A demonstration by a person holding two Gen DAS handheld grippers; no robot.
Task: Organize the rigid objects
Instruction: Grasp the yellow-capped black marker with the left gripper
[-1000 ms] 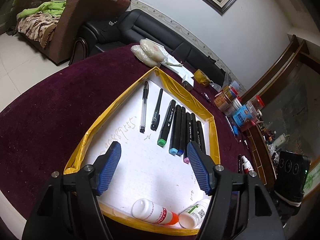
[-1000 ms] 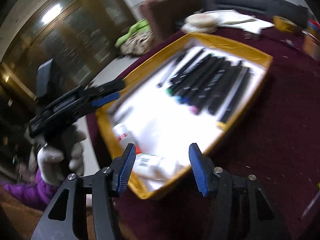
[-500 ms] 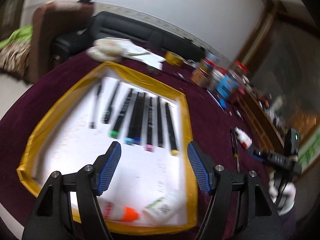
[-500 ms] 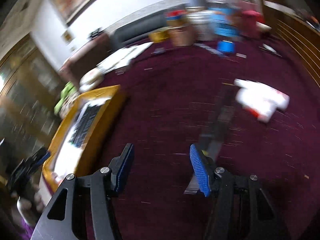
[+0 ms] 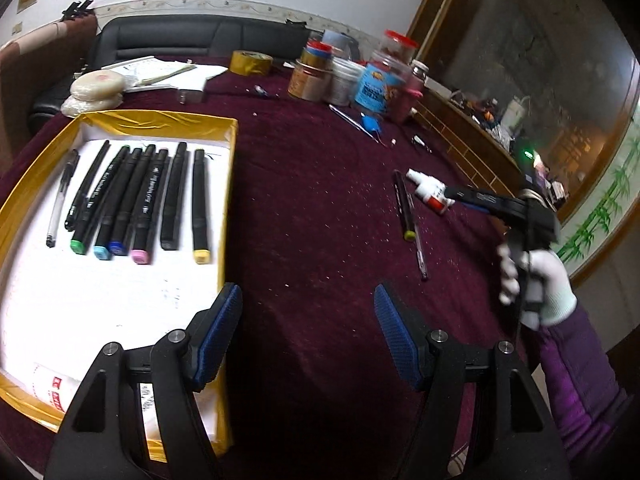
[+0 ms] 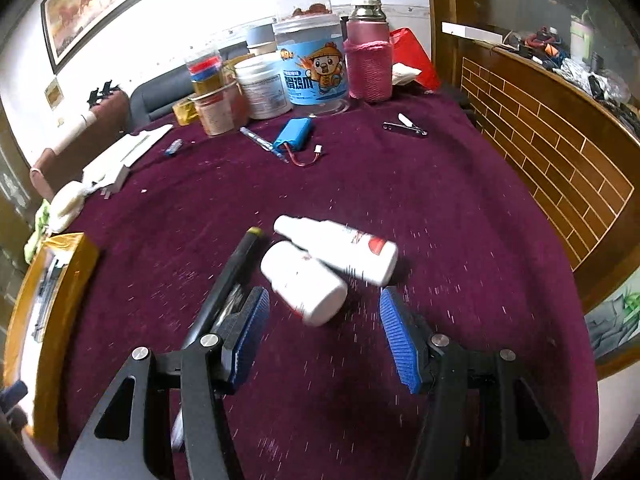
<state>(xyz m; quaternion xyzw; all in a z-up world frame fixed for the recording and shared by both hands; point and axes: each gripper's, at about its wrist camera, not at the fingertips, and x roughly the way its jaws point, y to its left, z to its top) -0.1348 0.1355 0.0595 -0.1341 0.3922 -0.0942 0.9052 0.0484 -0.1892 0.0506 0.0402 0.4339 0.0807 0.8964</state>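
Your right gripper (image 6: 322,330) hangs with jaws apart over two touching white bottles (image 6: 306,280) beside a black marker (image 6: 224,280); closing off-centre could roll the near bottle away.

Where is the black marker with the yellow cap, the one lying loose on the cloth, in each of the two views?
Left wrist view: the black marker with the yellow cap lies right of centre on the cloth, far from the tray.
Right wrist view: it lies left of centre, reaching behind the left jaw.
Shared landmark: the white bottle beside it.
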